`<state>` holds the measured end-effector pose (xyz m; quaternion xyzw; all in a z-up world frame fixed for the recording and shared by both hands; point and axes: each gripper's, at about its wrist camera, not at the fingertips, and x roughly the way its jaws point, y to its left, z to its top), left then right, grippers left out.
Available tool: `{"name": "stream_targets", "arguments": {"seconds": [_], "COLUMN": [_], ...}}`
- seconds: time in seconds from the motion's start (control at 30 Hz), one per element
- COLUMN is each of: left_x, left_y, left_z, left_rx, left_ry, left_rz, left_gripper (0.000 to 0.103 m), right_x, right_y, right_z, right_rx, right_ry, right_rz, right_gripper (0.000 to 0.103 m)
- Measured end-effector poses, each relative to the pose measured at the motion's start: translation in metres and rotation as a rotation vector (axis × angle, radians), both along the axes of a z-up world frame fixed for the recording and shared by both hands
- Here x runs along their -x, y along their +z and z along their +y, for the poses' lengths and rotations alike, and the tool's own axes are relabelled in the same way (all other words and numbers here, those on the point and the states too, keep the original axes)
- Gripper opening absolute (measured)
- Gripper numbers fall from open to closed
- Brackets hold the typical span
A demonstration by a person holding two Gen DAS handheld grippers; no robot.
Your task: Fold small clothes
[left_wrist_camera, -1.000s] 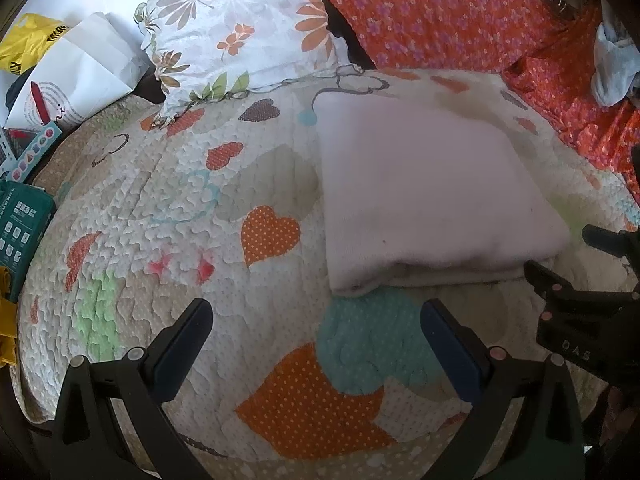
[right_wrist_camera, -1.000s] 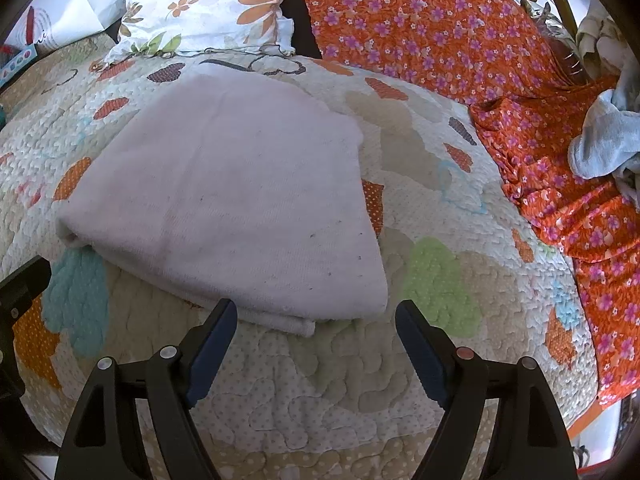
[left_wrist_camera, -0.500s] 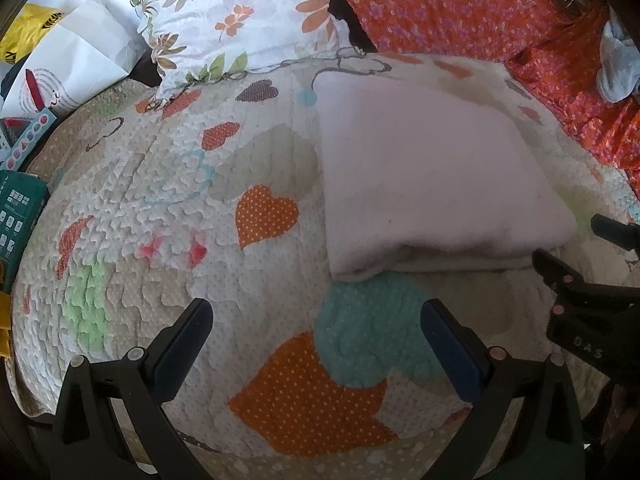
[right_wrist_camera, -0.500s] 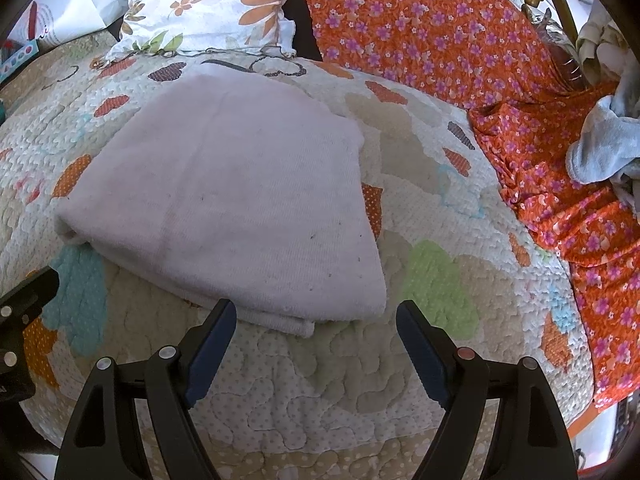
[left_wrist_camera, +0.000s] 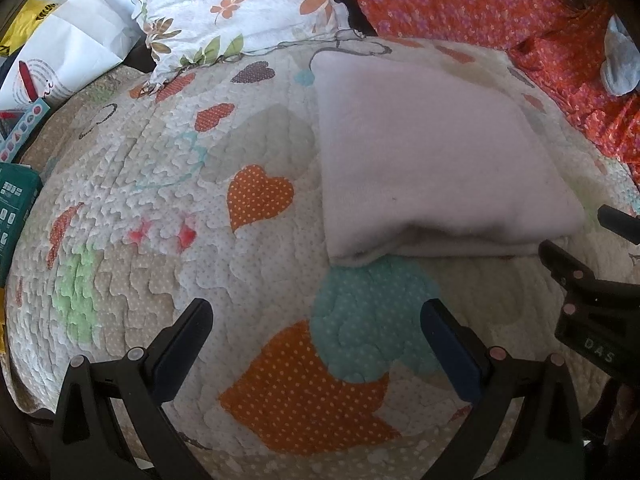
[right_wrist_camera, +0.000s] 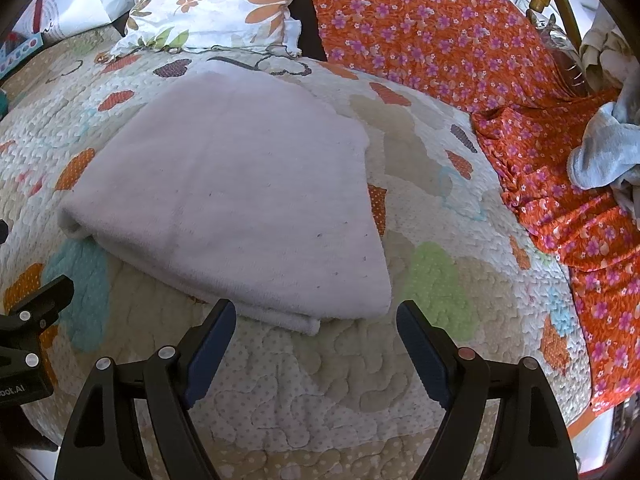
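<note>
White paper bags (left_wrist_camera: 68,44) lie at the far left, at the edge of the bed, with a dark green box (left_wrist_camera: 16,208) below them. Next to the bags, a floral pillow (left_wrist_camera: 236,8) rests at the head of the quilt (left_wrist_camera: 160,200), which is cream with hearts in orange, teal and green. The left gripper (left_wrist_camera: 316,336) hovers over the near part of the quilt, above a teal heart and an orange one. Its jaws stand wide apart, and nothing is between them.

More to the right lies the folded pale pink cloth (right_wrist_camera: 240,200), flat on the quilt, with its layered edges turned to the grippers. The left gripper is near its near-left corner but does not touch it. The right gripper (right_wrist_camera: 316,340) is just in front of the near-right corner of the cloth; its jaws are also spread wide and empty, and the corner seems just short of its fingertips.

Farther right, an orange flowered fabric (right_wrist_camera: 460,40) covers the side of the bed, and a crumpled grey-blue garment (right_wrist_camera: 604,152) lies on it at the right edge.
</note>
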<state>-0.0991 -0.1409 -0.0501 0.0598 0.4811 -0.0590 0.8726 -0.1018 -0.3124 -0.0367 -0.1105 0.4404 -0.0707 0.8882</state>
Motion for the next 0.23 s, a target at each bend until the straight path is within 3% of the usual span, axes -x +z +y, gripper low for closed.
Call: {"name": "stream_targets", "arguments": {"seconds": [0.23], "left_x": [-0.0015], "left_y": [-0.0005], "left_z": [0.0021], "left_rx": [0.007], "left_ry": [0.018], "left_rz": [0.012], "left_gripper": [0.103], "right_x": [-0.0004], "right_y": [-0.0013], "right_z": [0.0001], "right_rx": [-0.001], "right_ry": [-0.002], "right_rz": [0.007], "right_gripper": [0.087]}}
